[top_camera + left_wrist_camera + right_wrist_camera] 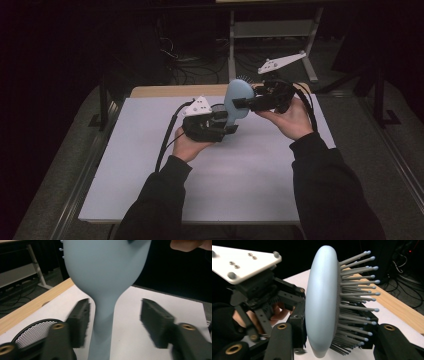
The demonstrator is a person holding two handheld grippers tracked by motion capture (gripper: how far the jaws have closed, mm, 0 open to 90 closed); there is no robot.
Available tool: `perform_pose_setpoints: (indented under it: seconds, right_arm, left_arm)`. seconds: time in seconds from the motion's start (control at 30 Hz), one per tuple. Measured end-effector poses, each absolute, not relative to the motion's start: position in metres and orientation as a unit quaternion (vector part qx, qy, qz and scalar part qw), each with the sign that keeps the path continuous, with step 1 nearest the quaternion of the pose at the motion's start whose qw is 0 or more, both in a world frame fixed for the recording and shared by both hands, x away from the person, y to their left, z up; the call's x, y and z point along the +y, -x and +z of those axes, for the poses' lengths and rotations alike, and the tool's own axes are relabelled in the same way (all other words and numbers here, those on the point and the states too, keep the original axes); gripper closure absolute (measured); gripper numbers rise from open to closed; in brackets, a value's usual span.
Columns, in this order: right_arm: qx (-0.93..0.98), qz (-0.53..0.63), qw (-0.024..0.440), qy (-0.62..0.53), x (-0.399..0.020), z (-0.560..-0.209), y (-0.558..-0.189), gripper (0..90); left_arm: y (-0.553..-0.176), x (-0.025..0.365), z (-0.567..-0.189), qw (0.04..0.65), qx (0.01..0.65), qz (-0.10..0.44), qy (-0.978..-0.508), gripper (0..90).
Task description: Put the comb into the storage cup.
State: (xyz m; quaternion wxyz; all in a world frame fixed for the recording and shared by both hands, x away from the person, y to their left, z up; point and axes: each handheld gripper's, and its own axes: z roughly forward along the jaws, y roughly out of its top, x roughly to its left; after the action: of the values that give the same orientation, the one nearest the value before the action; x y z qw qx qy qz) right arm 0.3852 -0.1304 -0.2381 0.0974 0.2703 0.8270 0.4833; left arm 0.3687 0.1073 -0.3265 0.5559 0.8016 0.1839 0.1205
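Above the white table a pale blue hairbrush is held in the air between both hands. Its head is clamped by the right gripper, one jaw on the smooth back and one among the bristles, where slipping could be expected. The left gripper stands with jaws apart around the handle, one pad just beside it; should the right grip loosen, the brush could drop. The handle's lower end is cut off from sight
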Motion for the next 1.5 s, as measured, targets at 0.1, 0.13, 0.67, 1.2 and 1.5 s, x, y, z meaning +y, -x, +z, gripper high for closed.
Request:
perform_pose_setpoints:
  seconds: [0.1,0.13,0.67,1.2,1.5]
  right_arm:
    - [0.823,0.491,0.095,-0.271,-0.133,-0.236,-0.386,51.0]
    - [0.822,0.492,0.095,-0.272,-0.134,-0.236,-0.386,51.0]
    - [0.822,0.49,0.112,-0.267,-0.138,-0.218,-0.385,50.9]
    - [0.822,0.489,0.127,-0.263,-0.134,-0.204,-0.392,50.6]
    - [0.823,0.483,0.132,-0.27,-0.127,-0.201,-0.402,50.6]
  left_arm:
    - [-0.369,0.112,-0.328,0.56,0.187,0.118,-0.799,25.7]
    - [-0.37,0.113,-0.329,0.561,0.186,0.117,-0.798,23.8]
    - [-0.37,0.122,-0.336,0.512,0.204,0.129,-0.825,0.0]
    - [-0.368,0.16,-0.346,0.528,0.227,0.129,-0.808,0.0]
    - [-0.364,0.173,-0.353,0.532,0.231,0.131,-0.804,0.0]
